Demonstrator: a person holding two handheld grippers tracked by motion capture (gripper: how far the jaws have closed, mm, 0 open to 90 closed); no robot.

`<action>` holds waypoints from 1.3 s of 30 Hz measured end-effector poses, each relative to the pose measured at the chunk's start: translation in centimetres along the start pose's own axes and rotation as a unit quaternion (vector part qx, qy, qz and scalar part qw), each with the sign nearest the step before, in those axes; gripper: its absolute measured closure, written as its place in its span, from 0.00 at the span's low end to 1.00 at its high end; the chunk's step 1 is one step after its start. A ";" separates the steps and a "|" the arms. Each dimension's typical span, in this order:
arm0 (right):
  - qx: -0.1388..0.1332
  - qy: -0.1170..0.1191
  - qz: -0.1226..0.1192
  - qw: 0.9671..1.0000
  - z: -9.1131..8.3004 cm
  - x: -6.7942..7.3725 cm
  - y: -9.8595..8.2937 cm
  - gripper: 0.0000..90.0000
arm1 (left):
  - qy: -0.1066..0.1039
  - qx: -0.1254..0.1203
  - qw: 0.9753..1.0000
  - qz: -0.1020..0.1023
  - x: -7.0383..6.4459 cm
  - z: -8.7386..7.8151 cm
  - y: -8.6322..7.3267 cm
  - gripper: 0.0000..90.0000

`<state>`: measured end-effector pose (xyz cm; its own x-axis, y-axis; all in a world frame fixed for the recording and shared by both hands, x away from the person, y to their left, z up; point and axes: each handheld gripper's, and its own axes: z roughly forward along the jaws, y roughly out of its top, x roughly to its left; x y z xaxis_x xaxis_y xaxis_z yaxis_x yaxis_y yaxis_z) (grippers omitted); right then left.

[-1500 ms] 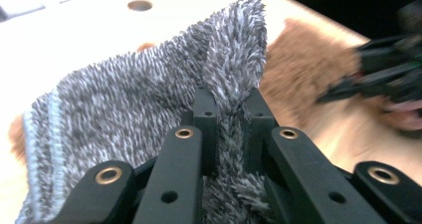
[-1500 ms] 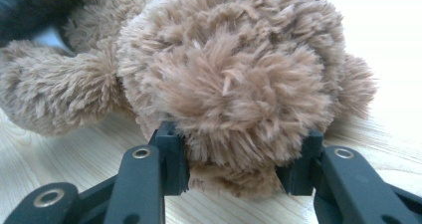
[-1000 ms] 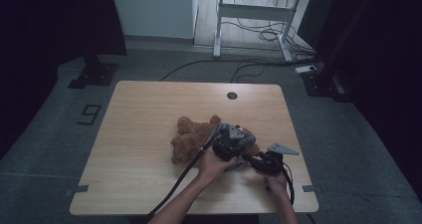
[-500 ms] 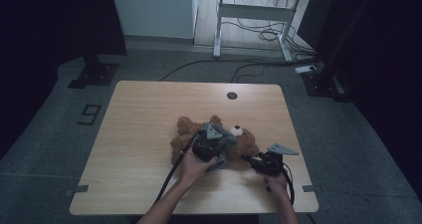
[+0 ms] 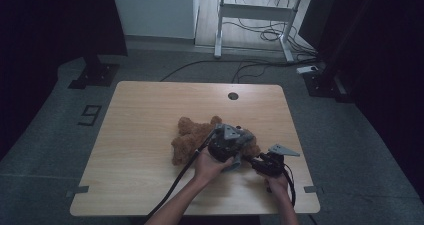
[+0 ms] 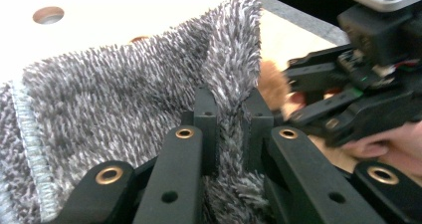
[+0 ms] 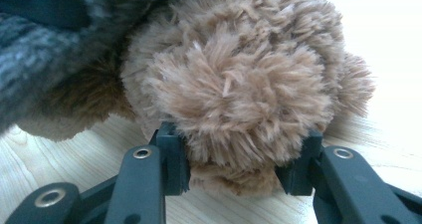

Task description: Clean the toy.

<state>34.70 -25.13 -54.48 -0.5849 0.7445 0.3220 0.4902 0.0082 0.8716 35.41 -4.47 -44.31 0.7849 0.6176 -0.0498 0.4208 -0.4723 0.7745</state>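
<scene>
Jaws of the left gripper [image 6: 226, 129] are pinching the grey cloth [image 6: 124, 99] over the teddy bear [image 5: 192, 137], whose paw [image 7: 239, 84] is sitting between the right gripper [image 7: 239, 171]'s parted jaws near the worktop [image 5: 150, 110]'s right edge.

We see the high view dim, its side edges black, light falling from the far doorway onto the tabletop [image 5: 150, 125]. Both gripper views are bright; the tabletop's far edge glares white, near jaws blurred.
</scene>
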 end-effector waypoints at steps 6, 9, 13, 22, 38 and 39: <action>0.001 -0.002 0.000 1.000 0.0 0.0 0.0 0.61 | -0.003 0.023 1.000 0.011 -1.2 2.8 0.6 0.90; 0.003 -0.002 0.000 1.000 0.0 0.0 -0.1 0.61 | -0.004 0.026 1.000 0.013 -1.1 2.8 0.1 0.90; 0.002 -0.001 0.000 1.000 0.0 0.0 -0.1 0.61 | 0.009 0.035 0.999 0.019 -0.6 1.8 -0.7 0.90; 0.002 0.003 -0.002 1.000 -0.1 -0.1 -0.2 0.61 | 0.032 0.024 0.999 -0.015 2.8 -1.6 -3.7 0.90; -0.001 0.008 0.000 1.000 -0.1 -0.3 -0.3 0.61 | 0.111 -0.005 0.989 -0.097 10.5 -8.5 -8.2 0.90; -0.001 0.009 0.000 1.000 0.0 -0.3 -0.4 0.61 | 0.115 -0.005 0.988 -0.104 10.9 -8.6 -8.7 0.90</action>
<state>34.66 -25.38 -54.88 -0.5962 0.7327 0.3281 0.4889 0.0071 0.8723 36.42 11.76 -46.14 0.5579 0.8274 -0.0655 0.5570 -0.3148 0.7686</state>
